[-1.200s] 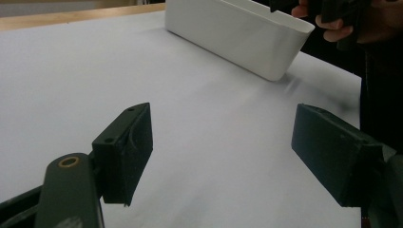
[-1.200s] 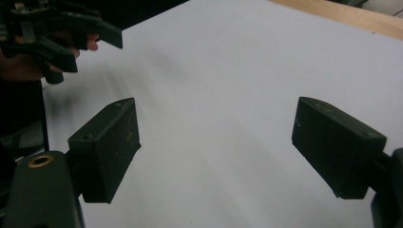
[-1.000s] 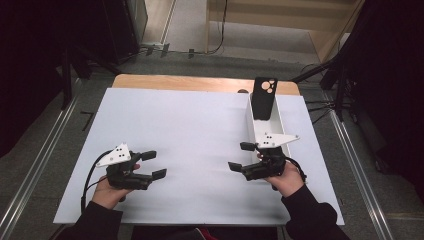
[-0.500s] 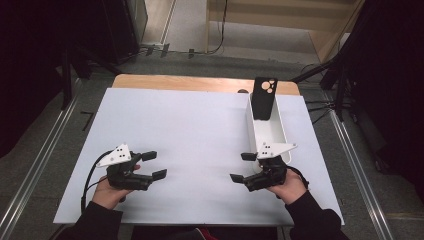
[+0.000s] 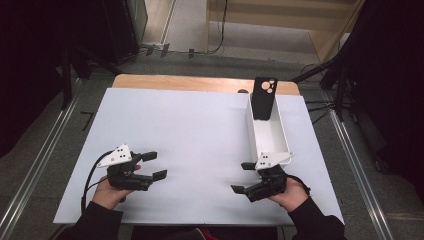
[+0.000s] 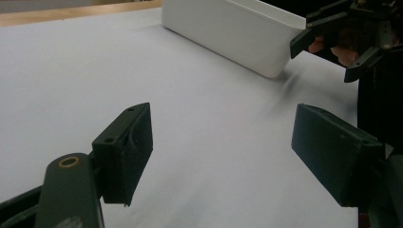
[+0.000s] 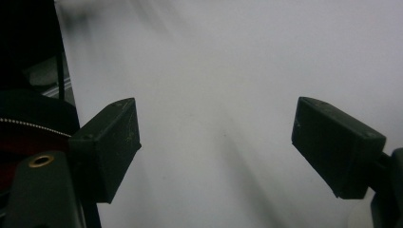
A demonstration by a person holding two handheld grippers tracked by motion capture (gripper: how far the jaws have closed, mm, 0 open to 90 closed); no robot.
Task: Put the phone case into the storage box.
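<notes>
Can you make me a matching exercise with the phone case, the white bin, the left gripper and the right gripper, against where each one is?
1 phone case
2 white bin
3 left gripper
4 right gripper

A near left of the table, jaws open
B lying along the table's right side
C standing at the bin's far end
D just in front of the bin's near end

Pairs: 1-C, 2-B, 3-A, 4-D

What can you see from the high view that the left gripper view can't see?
High view alone: the black phone case standing upright at the far end of the white bin, and the person's left hand holding the left gripper. Left gripper view alone: a close look at its own open jaws. Both share the bin, the white table cover and the right gripper, open.
</notes>
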